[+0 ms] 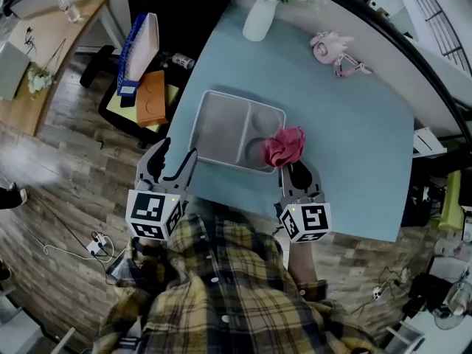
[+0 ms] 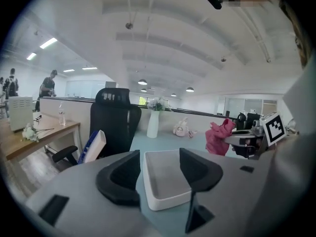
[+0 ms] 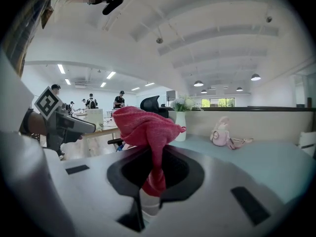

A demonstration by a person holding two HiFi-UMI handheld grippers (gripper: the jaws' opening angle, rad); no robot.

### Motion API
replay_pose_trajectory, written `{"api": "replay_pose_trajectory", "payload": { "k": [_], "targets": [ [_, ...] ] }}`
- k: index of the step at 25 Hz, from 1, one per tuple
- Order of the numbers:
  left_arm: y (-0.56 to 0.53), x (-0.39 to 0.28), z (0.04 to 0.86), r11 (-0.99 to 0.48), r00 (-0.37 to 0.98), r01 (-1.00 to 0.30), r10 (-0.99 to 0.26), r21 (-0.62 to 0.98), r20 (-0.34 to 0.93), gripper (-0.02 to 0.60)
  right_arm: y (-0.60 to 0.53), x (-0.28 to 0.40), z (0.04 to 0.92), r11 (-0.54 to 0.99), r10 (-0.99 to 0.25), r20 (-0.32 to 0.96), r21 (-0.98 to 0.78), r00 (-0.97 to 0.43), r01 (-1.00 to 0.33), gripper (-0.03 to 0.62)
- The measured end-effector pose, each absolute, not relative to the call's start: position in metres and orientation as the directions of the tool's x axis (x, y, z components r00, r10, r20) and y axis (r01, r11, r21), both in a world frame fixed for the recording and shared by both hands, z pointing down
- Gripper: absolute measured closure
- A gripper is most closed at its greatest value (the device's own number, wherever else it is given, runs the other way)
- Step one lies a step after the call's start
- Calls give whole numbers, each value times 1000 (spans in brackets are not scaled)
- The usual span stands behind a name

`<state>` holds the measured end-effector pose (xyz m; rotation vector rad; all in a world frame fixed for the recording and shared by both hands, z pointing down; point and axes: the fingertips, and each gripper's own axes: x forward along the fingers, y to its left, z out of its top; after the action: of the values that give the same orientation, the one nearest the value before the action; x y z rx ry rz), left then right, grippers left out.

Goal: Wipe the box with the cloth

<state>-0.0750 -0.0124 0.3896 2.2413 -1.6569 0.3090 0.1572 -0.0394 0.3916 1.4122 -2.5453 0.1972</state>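
Overall, both grippers were held level-to-slightly-down before the torso, pointing toward the top of the frame.

Left gripper (image 1: 177,155), at lower left: black moulded fingers (image 2: 121,177) stood apart with nothing clamped, just short of the box (image 1: 221,127).

Right gripper (image 1: 296,172): fingers (image 3: 183,174) were clamped on the cloth (image 1: 285,146), a crumpled pink knit bundle over the box's right edge.

The box was shallow, smooth, pale grey, round-cornered and two-compartment, and sat mid-frame on the light-blue worktop (image 1: 354,139).
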Motion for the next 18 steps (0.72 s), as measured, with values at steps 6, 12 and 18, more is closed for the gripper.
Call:
{"api": "replay_pose_trajectory", "payload": {
  "k": [6, 12, 18],
  "targets": [
    [-57, -75, 391, -379, 411, -912, -833, 159, 371, 341, -54, 154, 384, 434, -869, 268, 10, -416, -901, 553],
    [-85, -76, 401, -466, 496, -867, -775, 175, 392, 342, -65, 146, 385, 354, -900, 279, 17, -336, -935, 553],
    [-93, -76, 415, -527, 550, -830, -718, 184, 427, 346, -73, 140, 391, 307, -913, 286, 15, -290, -952, 553]
  ]
}}
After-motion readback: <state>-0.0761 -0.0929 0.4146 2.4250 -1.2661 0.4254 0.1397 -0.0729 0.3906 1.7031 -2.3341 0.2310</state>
